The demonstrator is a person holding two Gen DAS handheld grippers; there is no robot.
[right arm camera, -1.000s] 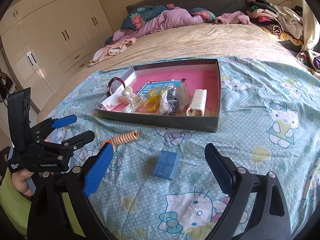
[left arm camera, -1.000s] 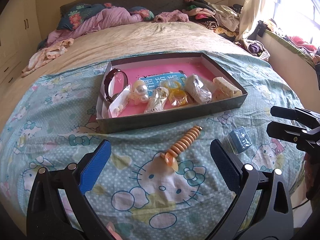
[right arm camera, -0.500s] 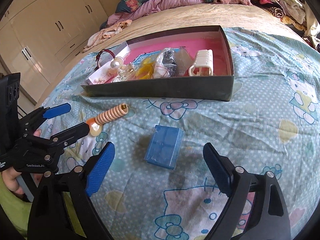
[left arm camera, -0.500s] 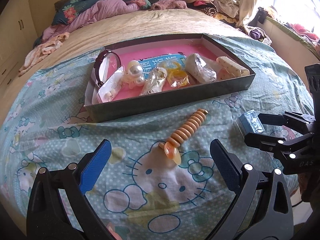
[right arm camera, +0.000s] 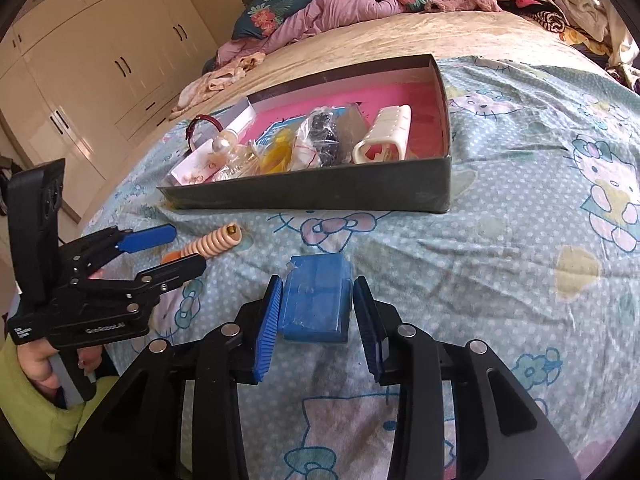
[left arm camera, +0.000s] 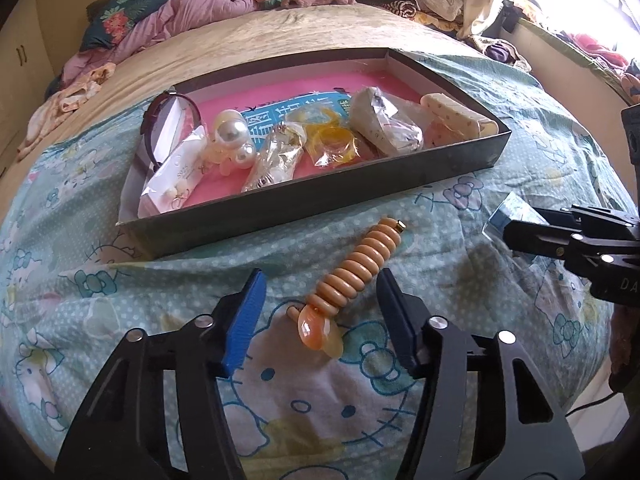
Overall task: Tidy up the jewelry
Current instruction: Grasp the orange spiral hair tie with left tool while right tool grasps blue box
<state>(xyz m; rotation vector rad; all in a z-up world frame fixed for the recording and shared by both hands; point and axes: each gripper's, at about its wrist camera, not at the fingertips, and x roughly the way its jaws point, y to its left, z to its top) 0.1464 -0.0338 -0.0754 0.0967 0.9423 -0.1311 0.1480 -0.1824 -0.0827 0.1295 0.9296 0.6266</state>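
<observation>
**Both grippers down at loose pieces on the bed**

Left gripper (left arm camera: 320, 308): jaws partly open, straddling the orange beaded bracelet (left arm camera: 356, 268); neither pad touching it. Bracelet lies diagonally on the Hello Kitty bedsheet (left arm camera: 120, 320), amber pendant end nearest the gripper, just in front of the tray.

Right gripper (right arm camera: 316, 316): jaws narrowed around the small blue box (right arm camera: 318, 300), pads at its two sides; real contact cannot be told. Box flat on the sheet.

Dark-walled tray (left arm camera: 360, 188) with pink lining sits beyond both pieces. Inside: dark bangle (left arm camera: 160, 120) at the left end, pearl piece (left arm camera: 230, 132), several clear bagged items, yellow rings (left arm camera: 332, 140), cream clip (left arm camera: 456, 116) at the right end.
</observation>
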